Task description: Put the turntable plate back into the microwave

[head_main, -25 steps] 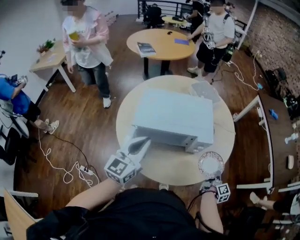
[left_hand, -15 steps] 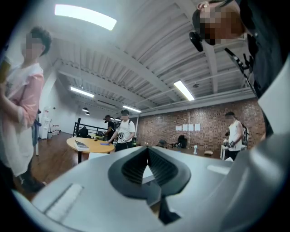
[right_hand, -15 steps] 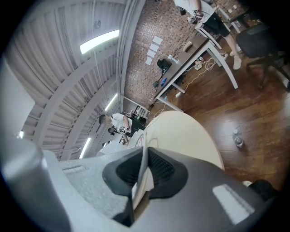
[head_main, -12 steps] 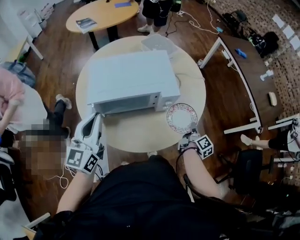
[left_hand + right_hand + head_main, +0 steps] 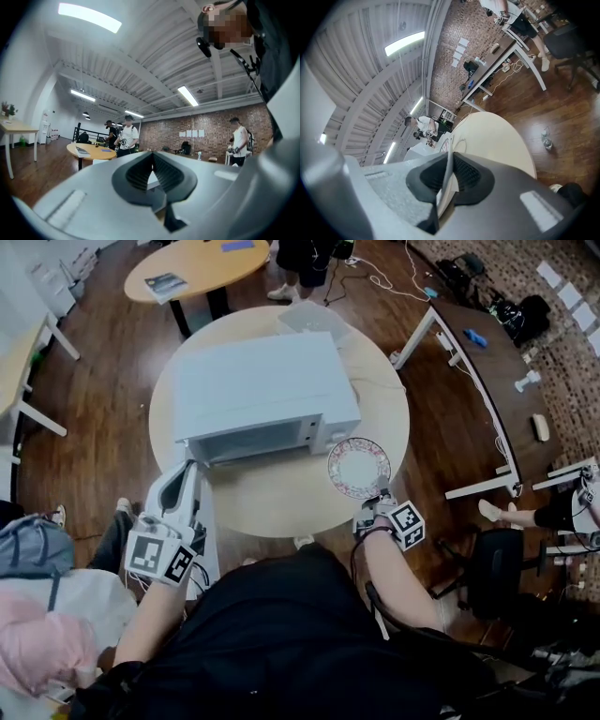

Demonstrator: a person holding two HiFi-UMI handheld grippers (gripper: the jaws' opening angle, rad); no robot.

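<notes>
The white microwave (image 5: 262,390) stands on the round table (image 5: 281,507) with its door shut. The turntable plate (image 5: 359,468), pale with a patterned rim, hangs just off the microwave's front right corner. My right gripper (image 5: 378,501) is shut on the plate's near rim. In the right gripper view the plate (image 5: 442,192) runs edge-on between the pads of my right gripper (image 5: 451,161). My left gripper (image 5: 190,474) sits by the microwave's front left corner. In the left gripper view, my left gripper (image 5: 151,157) has its pads touching at the tips, with nothing between them.
A clear plastic tub (image 5: 314,317) sits behind the microwave. Beyond are a second round table (image 5: 192,266) with a book, a long desk (image 5: 483,357) at the right and a dark chair (image 5: 497,563) near my right arm. People stand at the far side.
The head view has swung round. My right gripper has carried the plate a little up and toward the microwave's front right corner. My left gripper stays by the front left corner.
</notes>
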